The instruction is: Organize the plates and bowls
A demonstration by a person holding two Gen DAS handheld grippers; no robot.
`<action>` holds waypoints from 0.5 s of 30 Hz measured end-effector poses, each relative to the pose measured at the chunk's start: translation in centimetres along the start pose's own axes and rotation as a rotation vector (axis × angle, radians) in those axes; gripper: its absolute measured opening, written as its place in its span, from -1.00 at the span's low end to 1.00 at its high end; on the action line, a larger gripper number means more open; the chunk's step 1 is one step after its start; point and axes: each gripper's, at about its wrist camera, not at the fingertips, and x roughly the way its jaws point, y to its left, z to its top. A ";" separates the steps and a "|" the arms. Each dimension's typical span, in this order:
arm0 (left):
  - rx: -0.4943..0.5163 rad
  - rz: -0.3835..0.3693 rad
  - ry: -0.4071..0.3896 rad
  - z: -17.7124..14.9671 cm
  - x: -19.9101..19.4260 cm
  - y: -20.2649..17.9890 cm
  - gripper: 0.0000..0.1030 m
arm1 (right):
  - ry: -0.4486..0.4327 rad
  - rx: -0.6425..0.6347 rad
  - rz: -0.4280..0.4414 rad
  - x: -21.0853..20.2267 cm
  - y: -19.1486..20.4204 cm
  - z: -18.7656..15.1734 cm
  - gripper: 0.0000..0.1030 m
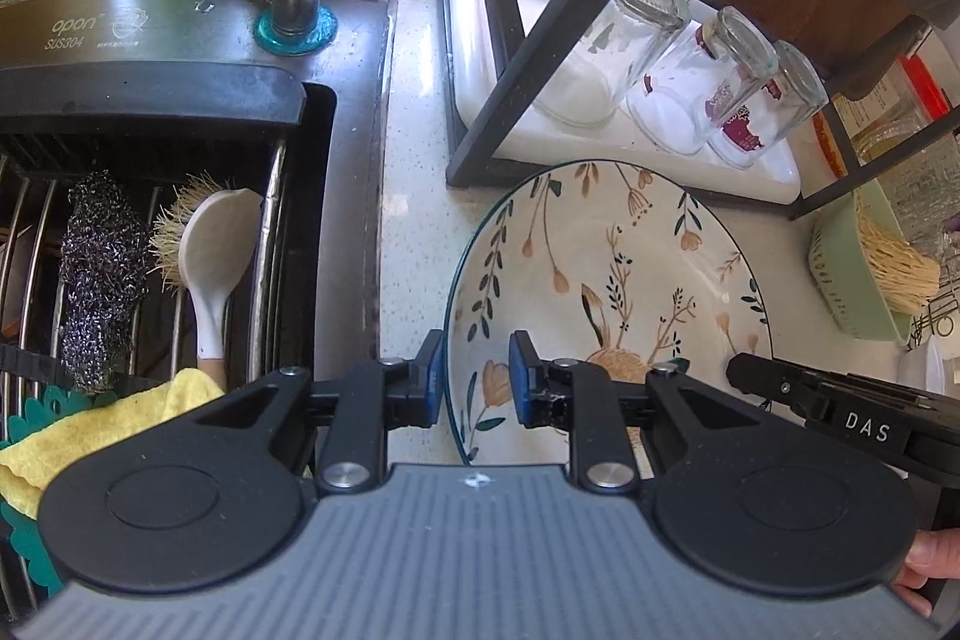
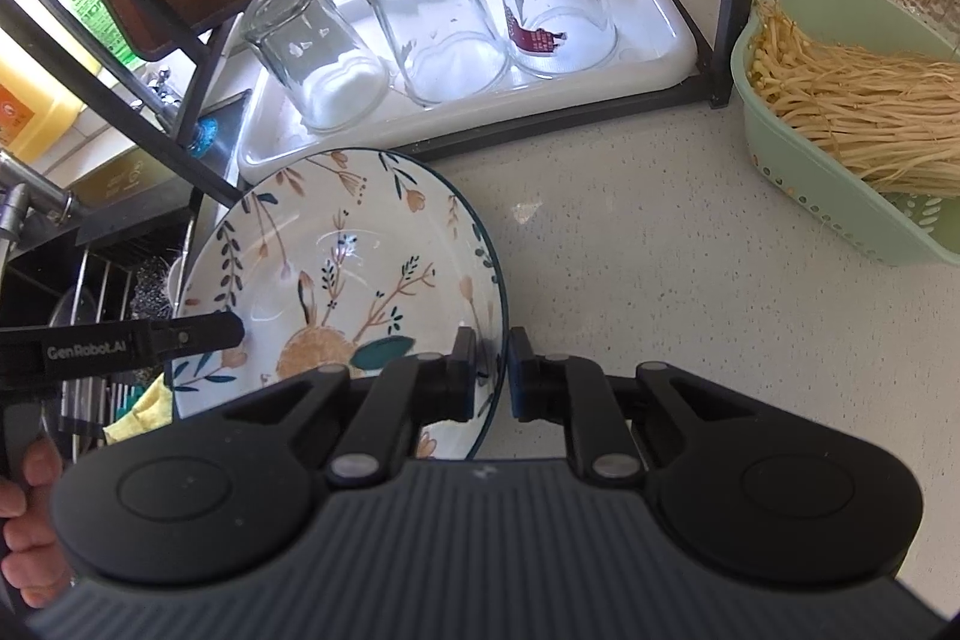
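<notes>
A white plate with a floral and rabbit pattern (image 1: 606,280) sits on the speckled counter, between the sink and a black rack. It also shows in the right wrist view (image 2: 342,280). My left gripper (image 1: 477,379) straddles the plate's left rim with a gap beside the rim, so it looks open. My right gripper (image 2: 491,376) is closed on the plate's right rim, one finger inside and one outside. Each gripper shows at the edge of the other's view.
Three upturned glasses (image 2: 432,16) stand on a white tray (image 2: 660,58) under the black rack (image 1: 516,58). The sink (image 1: 336,196) at left holds a wire rack, steel wool (image 1: 102,280), a brush and a yellow cloth. A green basket of enoki mushrooms (image 2: 840,124) sits at right.
</notes>
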 end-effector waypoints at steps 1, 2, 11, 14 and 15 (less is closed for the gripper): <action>0.002 -0.001 0.003 0.0 0.0 0.0 -0.50 | 0.004 0.003 0.002 0.0 0.0 0.0 -0.74; 0.002 -0.002 0.005 0.0 0.0 0.0 -0.50 | 0.009 0.009 0.007 0.0 -0.1 0.0 -0.74; 0.022 -0.028 0.004 -0.3 -1.3 0.0 -0.50 | 0.020 0.075 0.046 -1.4 -0.8 -0.5 -0.73; 0.023 -0.044 -0.004 -0.3 -1.9 -0.2 -0.50 | 0.011 0.092 0.050 -2.2 -1.0 -0.8 -0.73; 0.025 -0.048 -0.007 -0.5 -2.1 -0.3 -0.50 | 0.007 0.093 0.050 -2.5 -1.0 -0.9 -0.73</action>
